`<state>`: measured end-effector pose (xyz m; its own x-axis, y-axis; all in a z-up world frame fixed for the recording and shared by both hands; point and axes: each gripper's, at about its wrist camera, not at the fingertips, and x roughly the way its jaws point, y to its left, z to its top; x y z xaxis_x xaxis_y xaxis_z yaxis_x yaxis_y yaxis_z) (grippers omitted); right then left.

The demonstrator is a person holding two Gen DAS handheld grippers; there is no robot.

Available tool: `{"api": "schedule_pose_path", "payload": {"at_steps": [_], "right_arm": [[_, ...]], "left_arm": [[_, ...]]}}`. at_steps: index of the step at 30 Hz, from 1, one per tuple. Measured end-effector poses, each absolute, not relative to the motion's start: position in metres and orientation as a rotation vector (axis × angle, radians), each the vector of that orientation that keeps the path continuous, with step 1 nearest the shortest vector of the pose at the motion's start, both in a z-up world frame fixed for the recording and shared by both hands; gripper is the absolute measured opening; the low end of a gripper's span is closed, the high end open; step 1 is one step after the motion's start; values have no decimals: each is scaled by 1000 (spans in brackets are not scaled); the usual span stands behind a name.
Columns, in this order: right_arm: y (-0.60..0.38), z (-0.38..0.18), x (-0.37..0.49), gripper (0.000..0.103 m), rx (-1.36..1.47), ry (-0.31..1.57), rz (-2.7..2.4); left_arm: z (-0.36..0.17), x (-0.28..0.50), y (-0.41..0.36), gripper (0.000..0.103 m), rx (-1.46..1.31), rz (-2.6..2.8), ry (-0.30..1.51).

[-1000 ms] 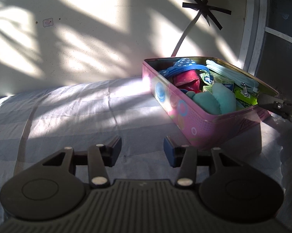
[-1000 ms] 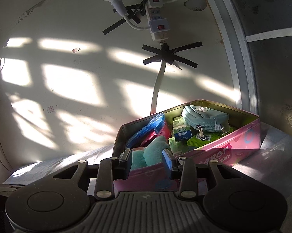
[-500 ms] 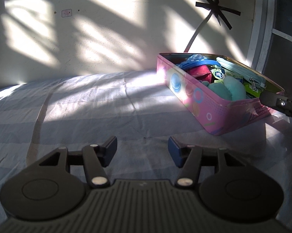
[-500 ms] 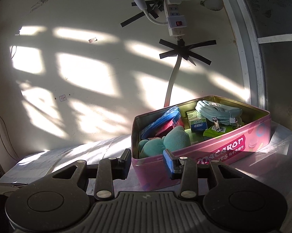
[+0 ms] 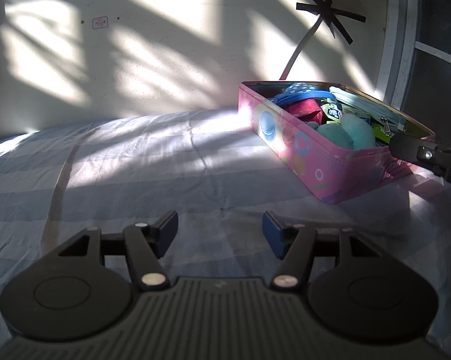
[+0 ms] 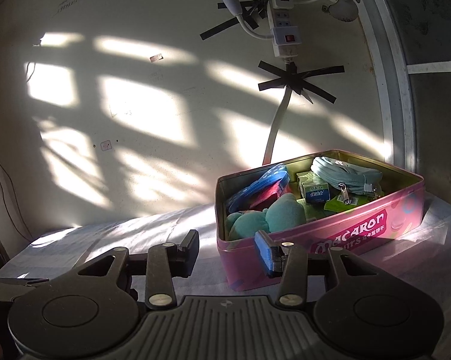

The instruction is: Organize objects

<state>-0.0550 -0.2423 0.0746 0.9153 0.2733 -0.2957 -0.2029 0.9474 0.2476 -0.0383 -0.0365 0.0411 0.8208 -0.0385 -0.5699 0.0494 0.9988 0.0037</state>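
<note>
Sitting lidless on the striped bedsheet (image 5: 135,162) near the wall, the pink rectangular metal tin (image 6: 345,234) brims with plush and pouches; both grippers, left (image 5: 220,230) and right (image 6: 227,247), have just been opening, empty.

Pink tin (image 6: 339,237) sits open on the striped cloth (image 6: 129,240), below a power strip (image 6: 282,27) taped to the wall. Inside the tin: teal plush (image 6: 273,217) at the near-left corner, blue dotted item (image 6: 255,187) behind it, pale zip pouch (image 6: 342,174) at the back, a small carton (image 6: 314,190), possibly tissues. Right gripper (image 6: 227,249) has just been opening, empty, before the tin's near-left corner.
</note>
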Motion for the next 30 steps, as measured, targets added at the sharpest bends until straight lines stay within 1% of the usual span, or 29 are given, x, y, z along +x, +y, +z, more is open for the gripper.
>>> {"api": "schedule_pose_path", "payload": {"at_steps": [1, 3, 7, 9, 17, 22, 25, 30], "right_arm": [[-242, 74, -55, 40, 213, 336, 247], [-243, 73, -55, 40, 216, 341, 244], [-244, 72, -54, 40, 227, 345, 245], [-245, 72, -54, 41, 228, 346, 247], [-249, 70, -55, 42, 246, 351, 243], [-251, 69, -55, 43, 253, 352, 241], [-252, 68, -56, 44, 257, 353, 242], [-254, 68, -56, 44, 263, 353, 241]], "left_arm": [[41, -38, -37, 66, 22, -48, 606], [41, -38, -38, 71, 27, -49, 603], [41, -39, -40, 74, 37, -51, 601], [41, -40, -41, 80, 39, -50, 603], [42, -43, -48, 96, 61, -48, 608], [43, -42, -49, 99, 68, -37, 608], [43, -43, -50, 103, 75, -30, 603], [45, -44, -53, 103, 93, -14, 598]]}}
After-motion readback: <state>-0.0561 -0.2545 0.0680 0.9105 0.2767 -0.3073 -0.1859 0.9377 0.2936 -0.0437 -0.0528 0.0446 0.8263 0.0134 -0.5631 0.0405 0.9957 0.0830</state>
